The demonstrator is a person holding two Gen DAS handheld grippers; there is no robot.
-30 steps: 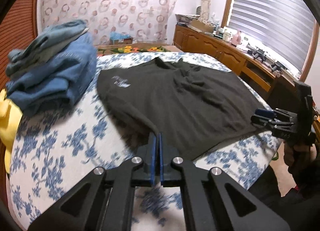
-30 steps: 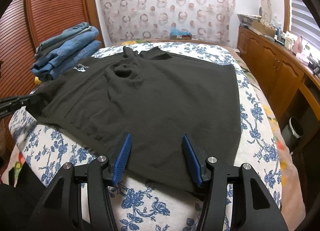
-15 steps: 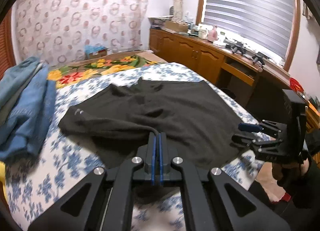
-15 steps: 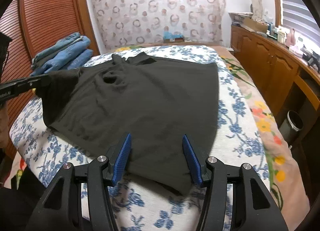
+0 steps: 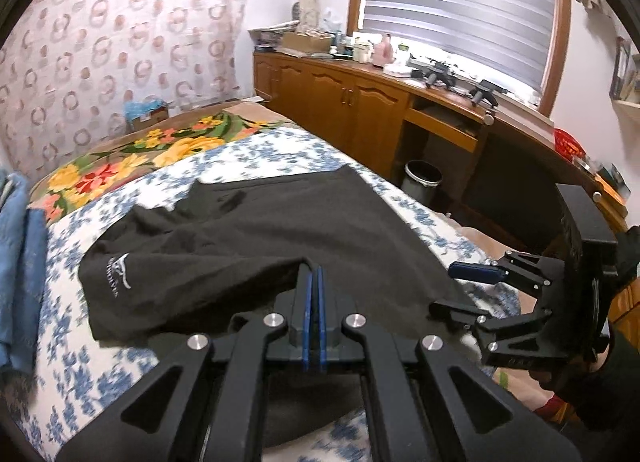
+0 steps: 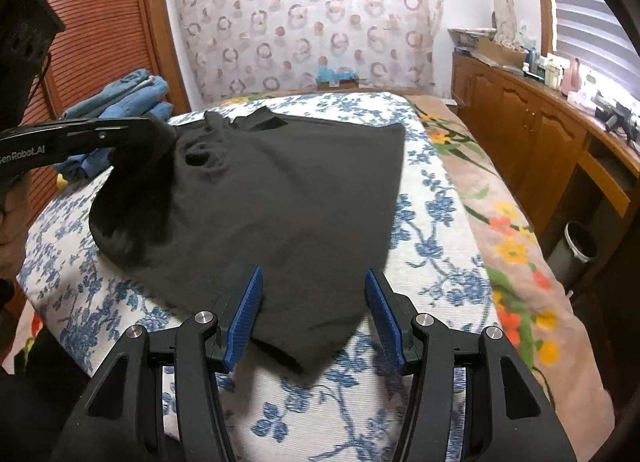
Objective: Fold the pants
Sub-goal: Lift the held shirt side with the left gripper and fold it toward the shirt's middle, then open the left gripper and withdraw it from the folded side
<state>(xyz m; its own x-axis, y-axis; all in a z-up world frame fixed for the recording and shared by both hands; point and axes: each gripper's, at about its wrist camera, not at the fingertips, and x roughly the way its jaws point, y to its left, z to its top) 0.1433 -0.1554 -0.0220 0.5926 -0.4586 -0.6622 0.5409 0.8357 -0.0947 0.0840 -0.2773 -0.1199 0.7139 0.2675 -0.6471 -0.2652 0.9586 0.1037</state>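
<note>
On the bed (image 6: 436, 222), across its blue-flowered cover, the black pants (image 6: 288, 198) are spread flat, filling the middle of the right wrist view from 12 o'clock down to 6 o'clock. At 9 o'clock in that view one edge of the pants is lifted off the cover and draped over itself, pinched by the left gripper (image 6: 150, 128), whose blue pads are pressed tight together on the cloth. From the left wrist view the same pinch is seen at centre: the left gripper's fingers (image 5: 308, 302) are closed on a raised fold of black fabric, and a small white logo (image 5: 120, 268) is shown at 9 o'clock. The right gripper (image 6: 314, 312) is held with its jaws well apart, nothing clamped; the near corner of the pants lies on the cover between and below the blue pads. In the left wrist view the right gripper (image 5: 460, 288) is seen at 3 o'clock, just beside the pants' edge. A stack of blue jeans (image 6: 132, 100) is seen at 10 o'clock, beyond the pants
</note>
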